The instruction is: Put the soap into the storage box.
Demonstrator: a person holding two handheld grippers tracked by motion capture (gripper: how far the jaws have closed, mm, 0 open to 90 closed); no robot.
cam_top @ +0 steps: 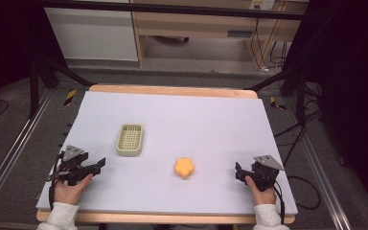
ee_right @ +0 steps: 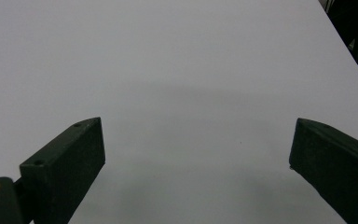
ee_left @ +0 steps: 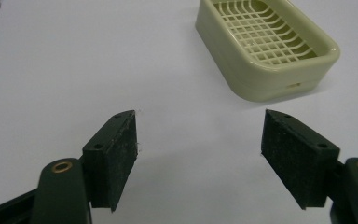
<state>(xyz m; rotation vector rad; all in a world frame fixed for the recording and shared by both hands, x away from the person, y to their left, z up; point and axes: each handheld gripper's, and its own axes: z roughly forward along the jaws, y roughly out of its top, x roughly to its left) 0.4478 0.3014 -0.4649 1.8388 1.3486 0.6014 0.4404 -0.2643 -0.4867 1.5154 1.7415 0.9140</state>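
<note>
Trouble could come at the pale soap basket (cam_top: 130, 139), judged light enough to skid on the smooth worktop (cam_top: 211, 120) if nudged. It sits far right of the left hand-held gripper (cam_top: 100, 163), jaws apart. Orange flower-shaped piece (cam_top: 185, 167) lies mid-near, left of the right hand-held gripper (cam_top: 238, 171), jaws spread. Dark room, cabinets beyond.

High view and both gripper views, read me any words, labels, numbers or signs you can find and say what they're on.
No text can be read in any view.
The pale green soap tray and the orange flower-shaped piece bear no lettering.
A dark plate on the wooden furniture behind the table and a whitish socket-like box may carry print, but both are too small and blurred to read.
</note>
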